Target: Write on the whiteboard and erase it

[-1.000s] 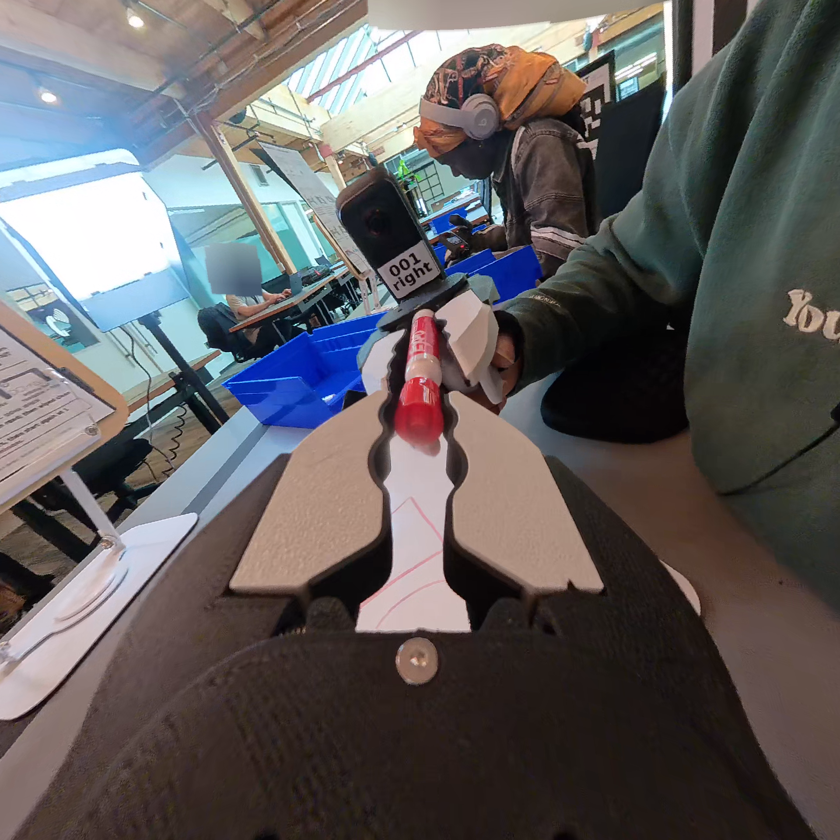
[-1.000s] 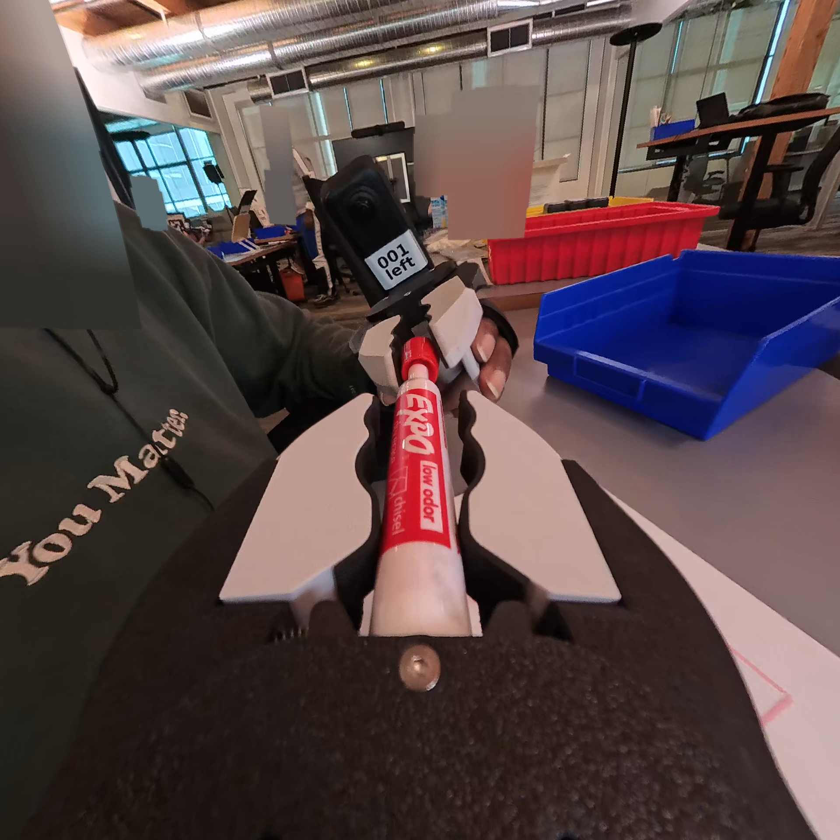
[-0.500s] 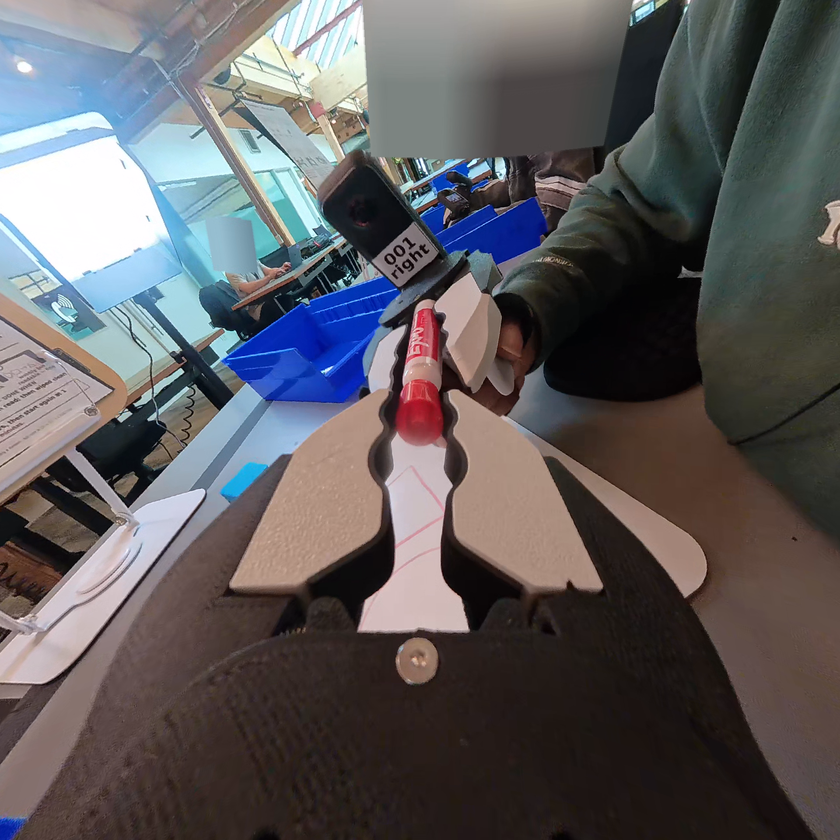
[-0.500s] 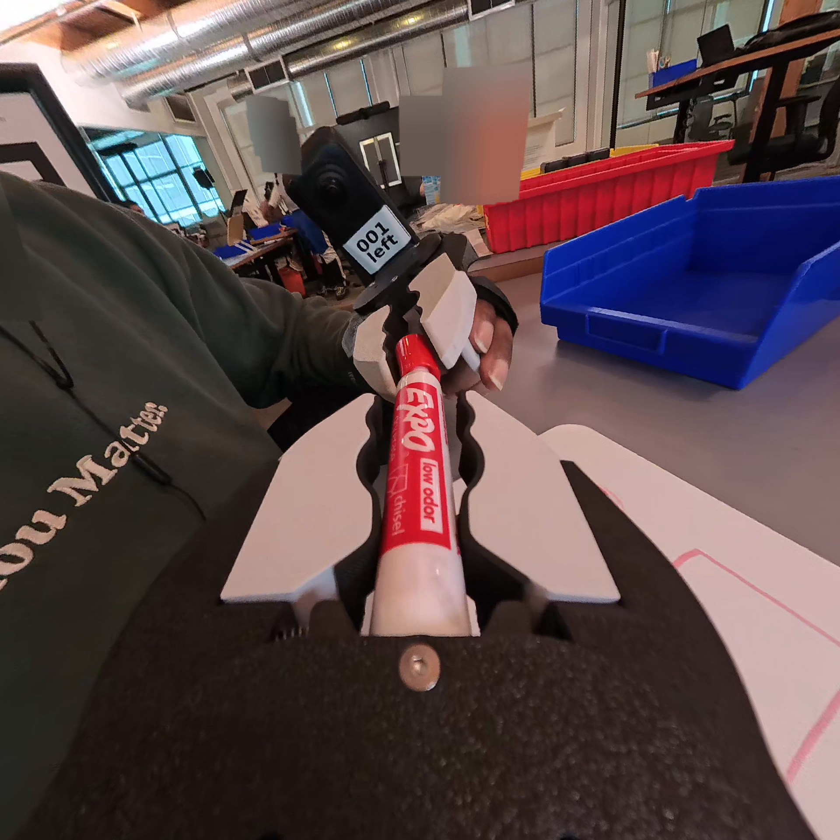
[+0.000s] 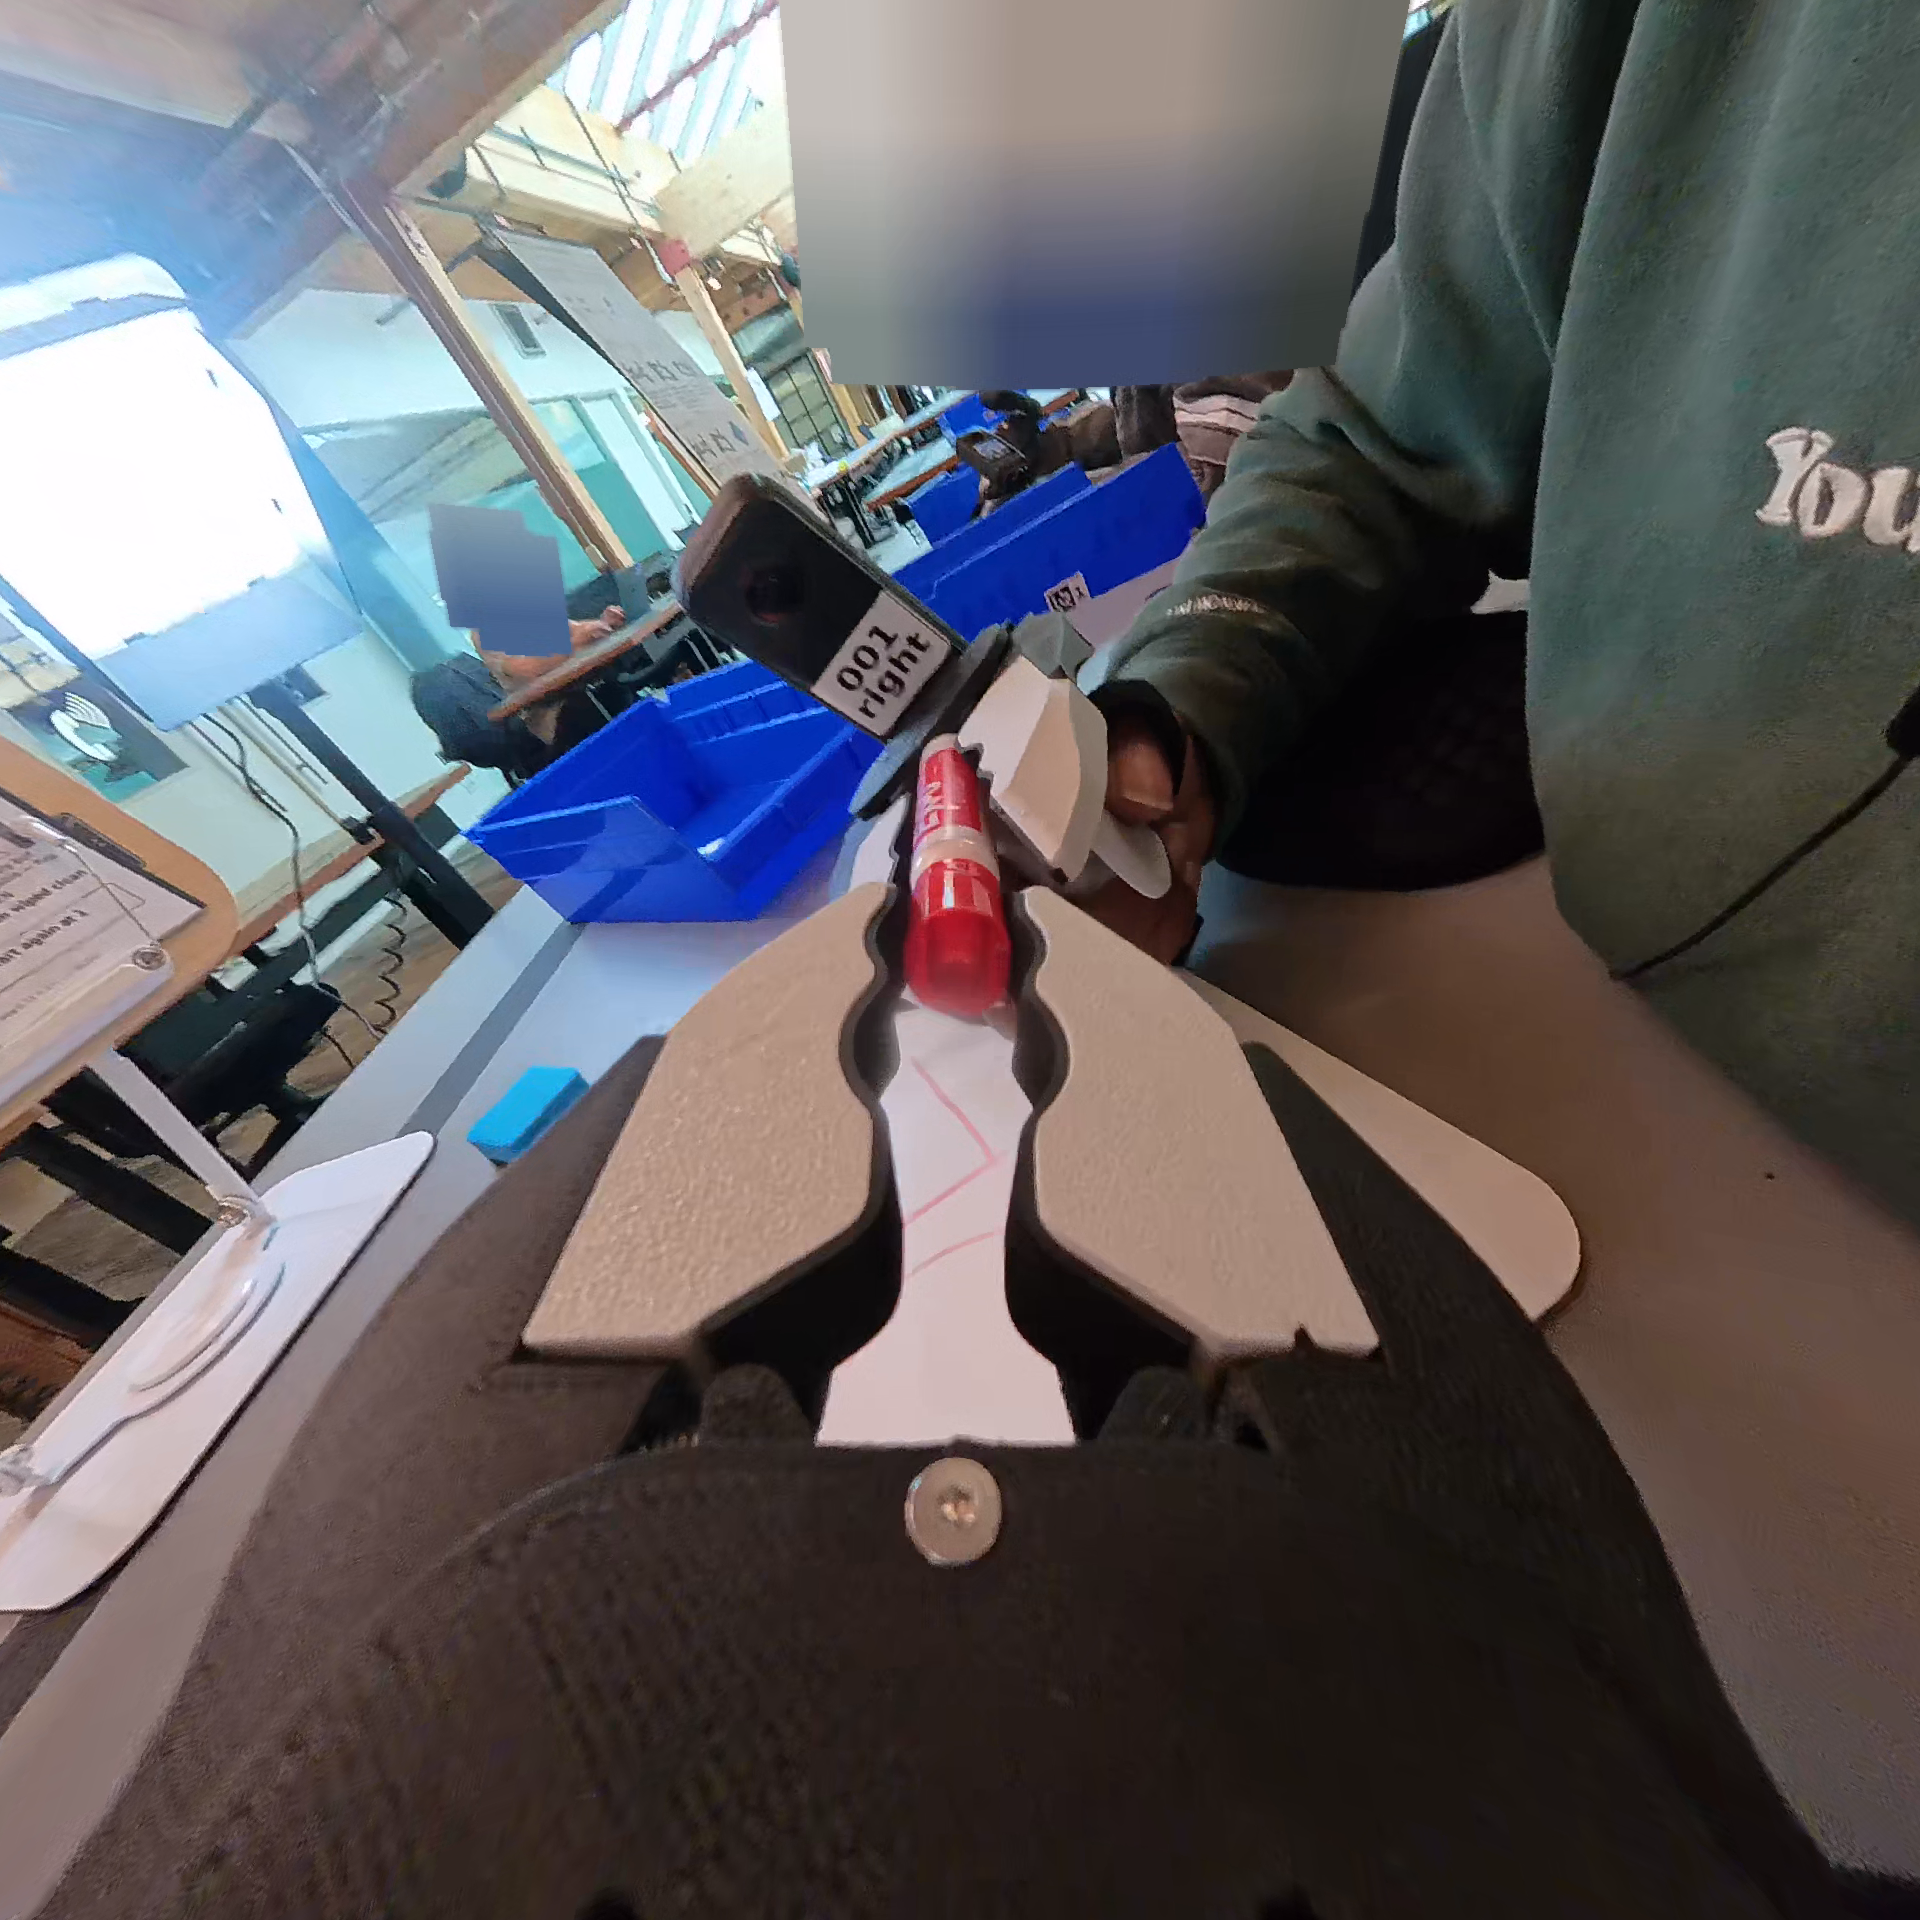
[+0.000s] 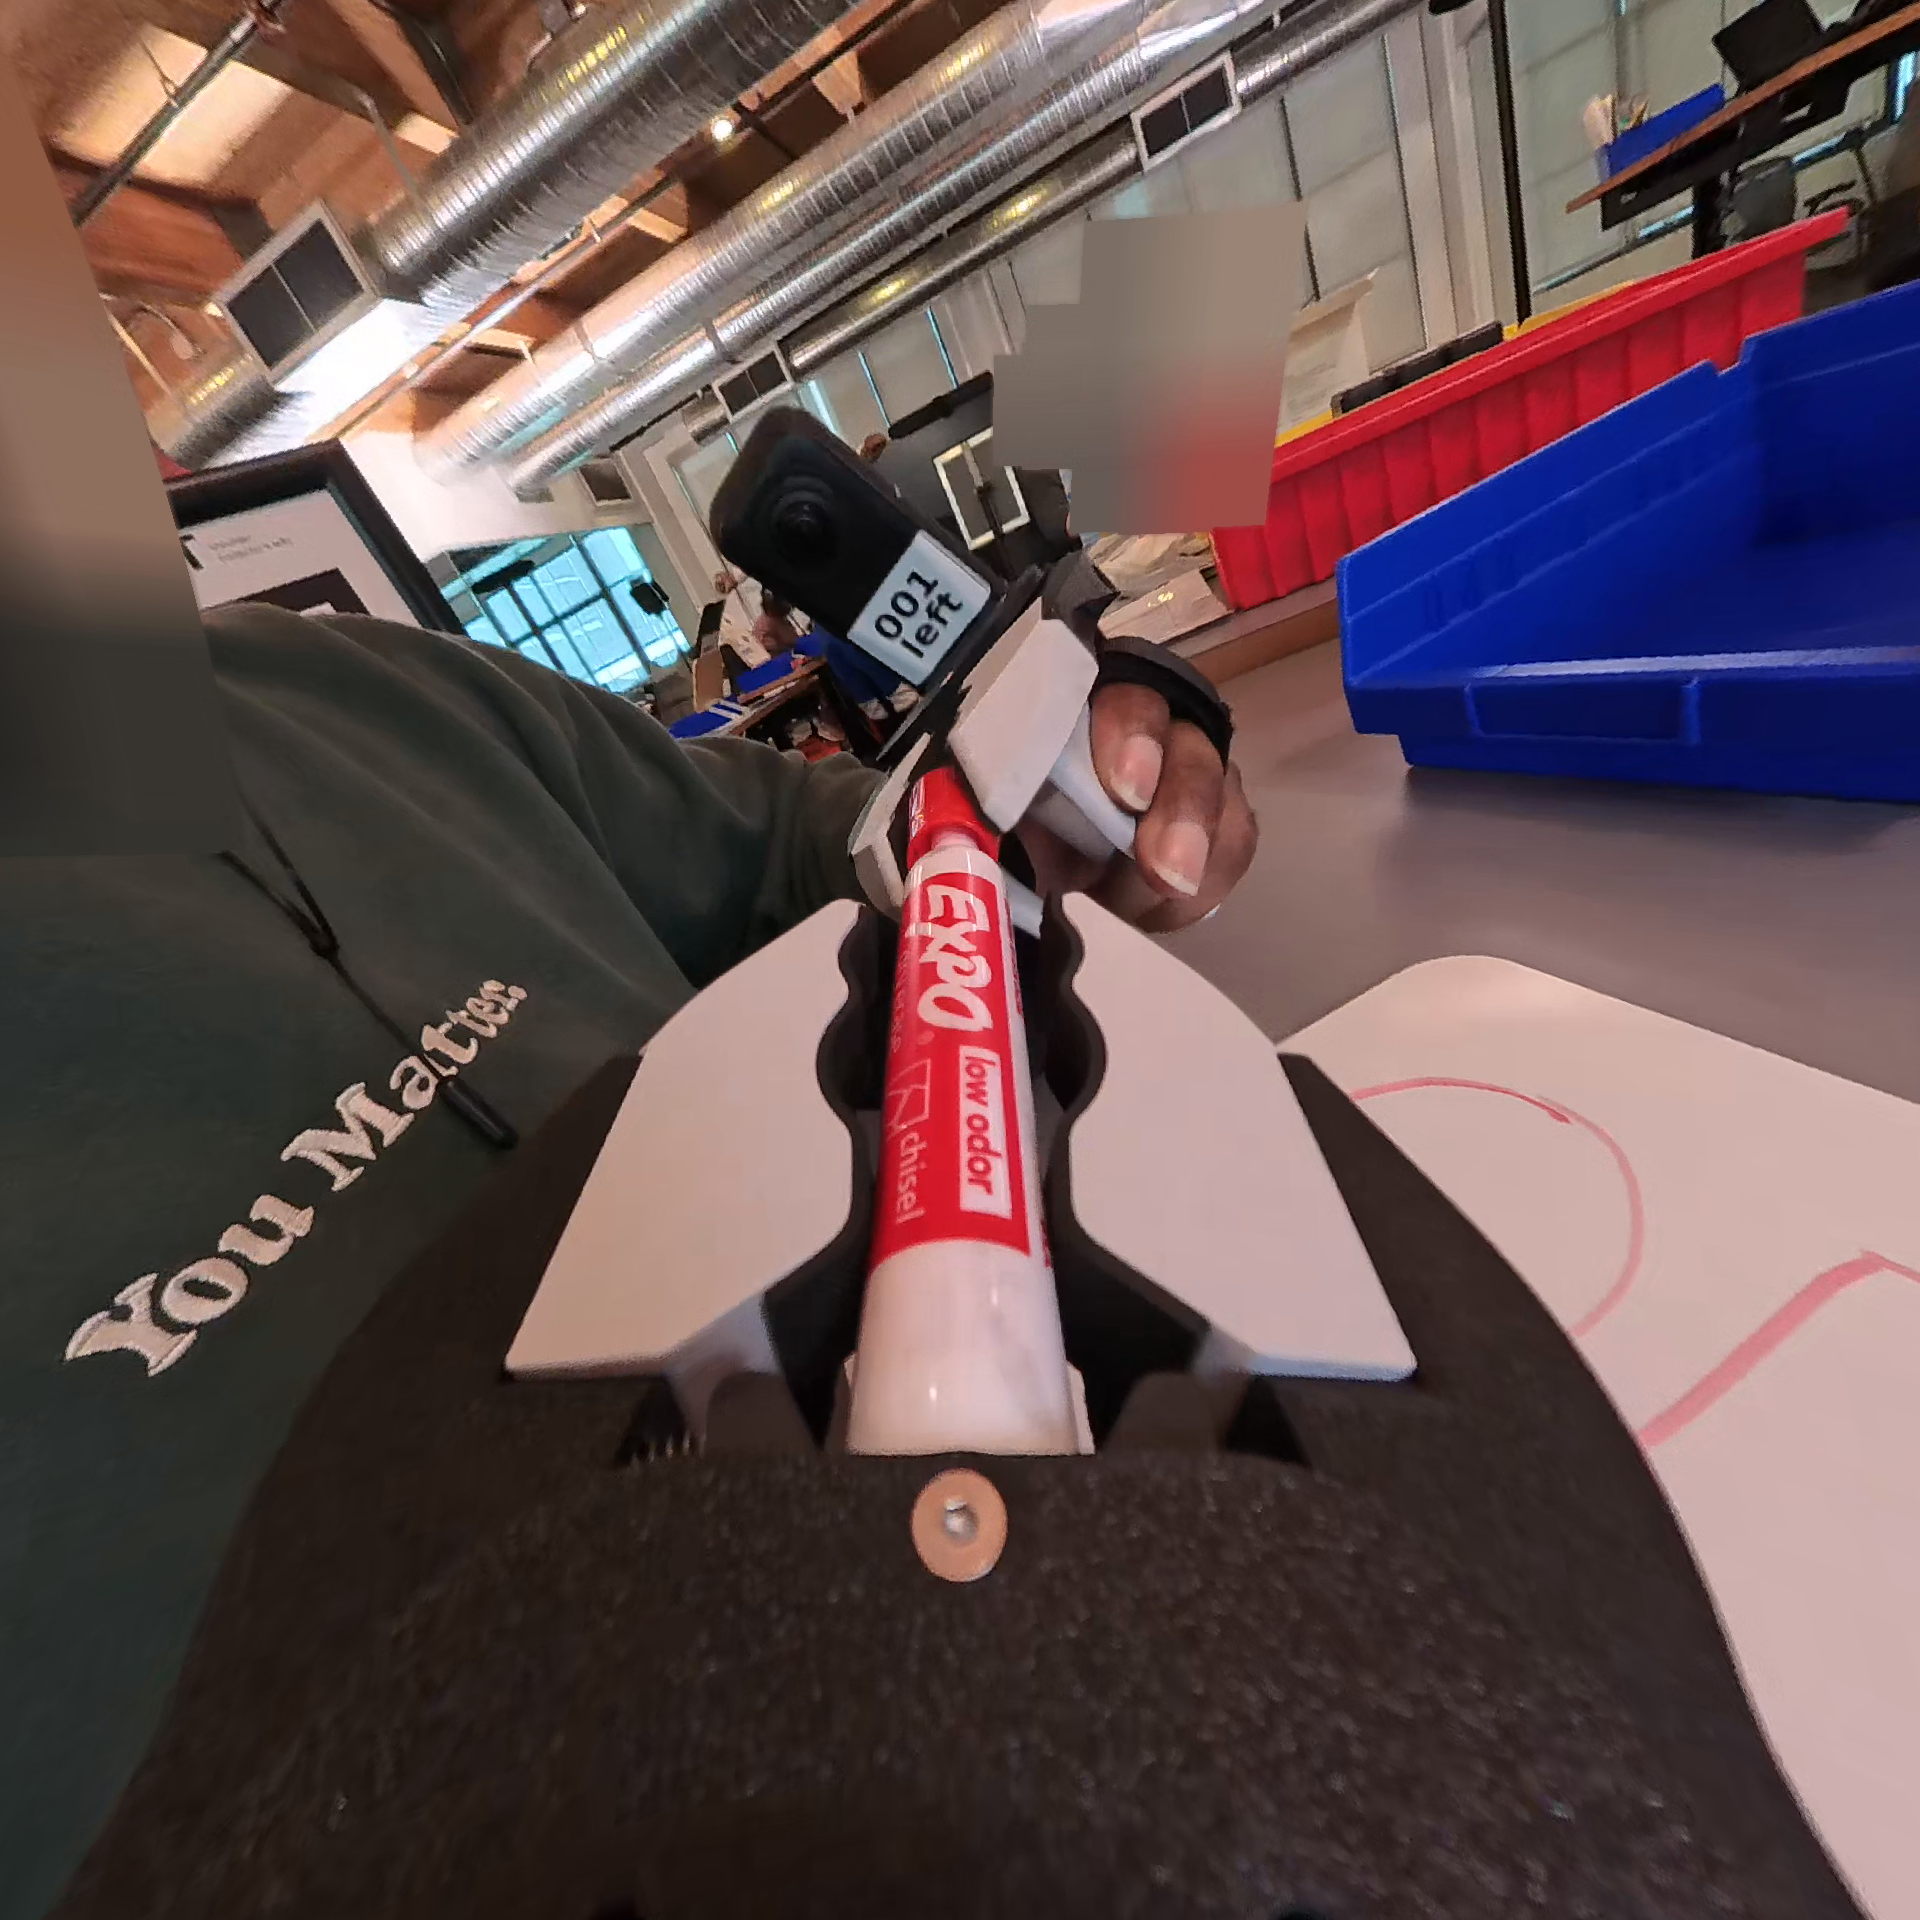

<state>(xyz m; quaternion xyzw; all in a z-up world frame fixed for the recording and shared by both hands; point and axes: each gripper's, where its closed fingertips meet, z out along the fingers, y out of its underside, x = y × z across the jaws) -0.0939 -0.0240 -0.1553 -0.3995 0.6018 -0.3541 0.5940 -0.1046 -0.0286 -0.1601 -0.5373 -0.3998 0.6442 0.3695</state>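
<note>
Left wrist view first: the left tool [image 5: 951, 966] fills the lower half of the frame, its 2 grey fingers [image 5: 727, 1143] close together and pinched on the red cap [image 5: 954, 935] of the marker [image 5: 948, 821] right at their tips. The right tool [image 5: 940, 800] comes in from the upper centre, gripping the marker's barrel, with a hand [image 5: 1158, 800] in a green sleeve [image 5: 1278, 582] behind it. Under the fingers lies the whiteboard [image 5: 1455, 1195], flat on the grey worktop [image 5: 1714, 1299], and pink lines [image 5: 951, 1164] show through the gap. A small blue block [image 5: 525, 1112] sits at mid left on the worktop, a blue bin [image 5: 665, 821] behind it, and a clear sign stand [image 5: 156, 1299] at lower left.

Right wrist view: the right tool [image 6: 961, 1039] is clamped around the marker's [image 6: 961, 1143] red and white barrel, which runs up the centre of the frame. The cap end goes into the left tool [image 6: 940, 831] just above centre, held by the other hand [image 6: 1164, 810]. The whiteboard [image 6: 1714, 1403] is at lower right with a pink curve and angled lines [image 6: 1600, 1195] on it. A blue bin [image 6: 1662, 644] sits at upper right with a red bin [image 6: 1538, 416] behind it.
</note>
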